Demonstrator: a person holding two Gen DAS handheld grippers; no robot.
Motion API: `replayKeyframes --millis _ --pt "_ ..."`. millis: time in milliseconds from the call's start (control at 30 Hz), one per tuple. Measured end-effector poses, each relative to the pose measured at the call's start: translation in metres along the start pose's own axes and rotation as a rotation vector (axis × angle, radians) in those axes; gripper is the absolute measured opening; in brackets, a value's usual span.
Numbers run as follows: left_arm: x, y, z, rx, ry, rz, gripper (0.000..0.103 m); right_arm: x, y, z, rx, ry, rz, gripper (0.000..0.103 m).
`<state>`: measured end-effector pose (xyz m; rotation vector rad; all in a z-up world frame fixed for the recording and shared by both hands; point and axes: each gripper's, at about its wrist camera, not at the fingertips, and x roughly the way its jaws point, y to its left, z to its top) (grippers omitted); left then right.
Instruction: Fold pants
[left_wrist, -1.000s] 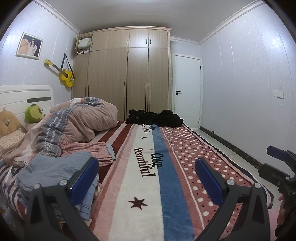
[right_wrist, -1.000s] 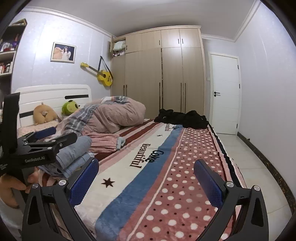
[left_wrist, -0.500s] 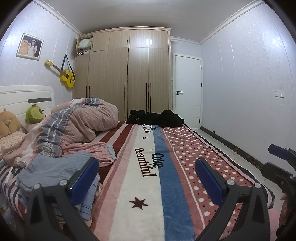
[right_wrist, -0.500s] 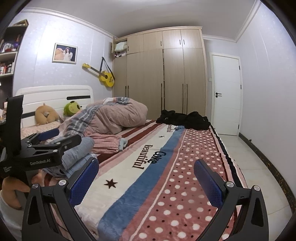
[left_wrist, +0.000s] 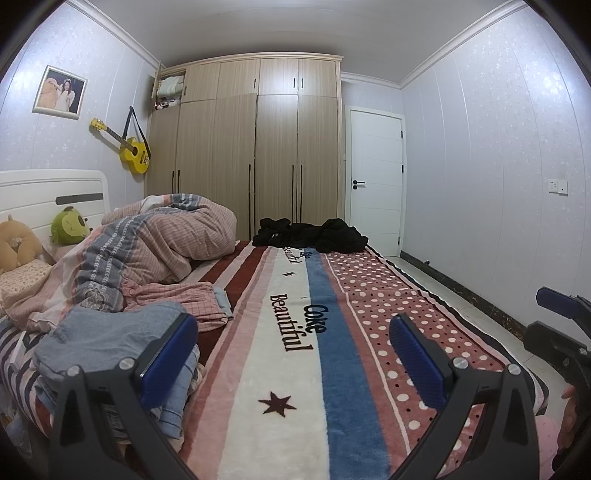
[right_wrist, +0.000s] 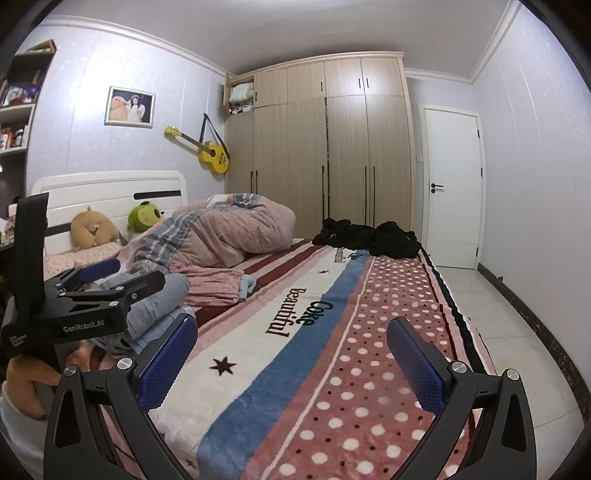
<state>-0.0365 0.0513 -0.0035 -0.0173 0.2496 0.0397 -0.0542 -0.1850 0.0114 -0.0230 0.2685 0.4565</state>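
A crumpled black garment, likely the pants, lies at the far end of the bed; the right wrist view shows the black garment too. My left gripper hovers open over the near part of the striped blanket, holding nothing. My right gripper is also open and empty above the dotted side of the blanket. In the right wrist view the left gripper appears at the left in a hand. The right gripper shows at the right edge of the left wrist view.
A stack of folded grey and blue clothes sits at the bed's near left. Behind it lie a pink checked garment and a bunched duvet. Plush toys rest by the headboard. A wardrobe and a door stand beyond; tiled floor runs along the right.
Both views have shifted only slightly. The left gripper has crept a little to the right in the right wrist view. Both grippers stay open.
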Motion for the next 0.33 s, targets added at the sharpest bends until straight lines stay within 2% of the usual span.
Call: replayKeyframes --millis 333 --pt "0.0005 0.0002 -0.0014 0.003 0.004 0.004 0.102 0.0001 -0.0006 0.0002 0.001 0.0 0.0 0.102"
